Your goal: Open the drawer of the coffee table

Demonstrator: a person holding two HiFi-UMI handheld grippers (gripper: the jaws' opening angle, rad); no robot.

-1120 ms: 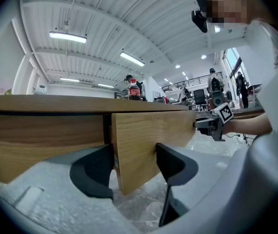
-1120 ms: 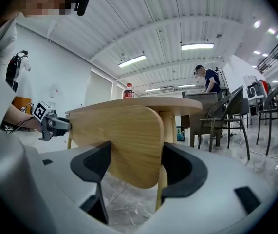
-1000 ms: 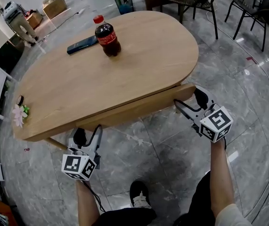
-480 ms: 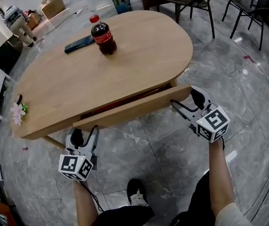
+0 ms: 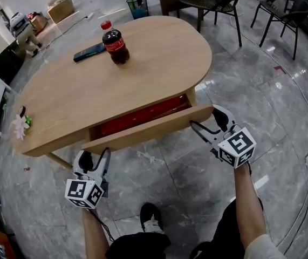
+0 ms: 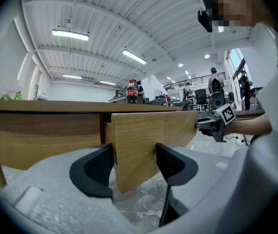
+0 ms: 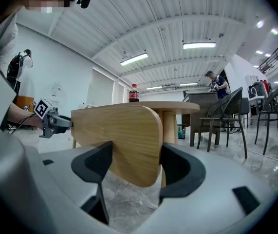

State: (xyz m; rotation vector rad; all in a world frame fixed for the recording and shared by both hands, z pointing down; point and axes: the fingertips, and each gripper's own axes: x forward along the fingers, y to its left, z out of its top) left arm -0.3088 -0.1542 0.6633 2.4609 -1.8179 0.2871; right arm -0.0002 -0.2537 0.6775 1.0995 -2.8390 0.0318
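An oval coffee table (image 5: 143, 74) on grey marble floor (image 5: 167, 171) bears a cola bottle (image 5: 114, 43) and a phone (image 5: 89, 52). Its drawer (image 5: 143, 132) juts out on the near side. The left gripper (image 5: 93, 156) and the right gripper (image 5: 205, 124) each clamp an end of its front.

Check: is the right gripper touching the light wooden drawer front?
Touching. Right gripper view: the right gripper jaws clamp the light wooden drawer front at its rounded end.

Grey left gripper (image 5: 96, 154), right gripper (image 5: 206, 120), black fingers (image 6: 92, 169) (marker-square cubes (image 5: 82, 192)); black shoe (image 5: 151, 220).
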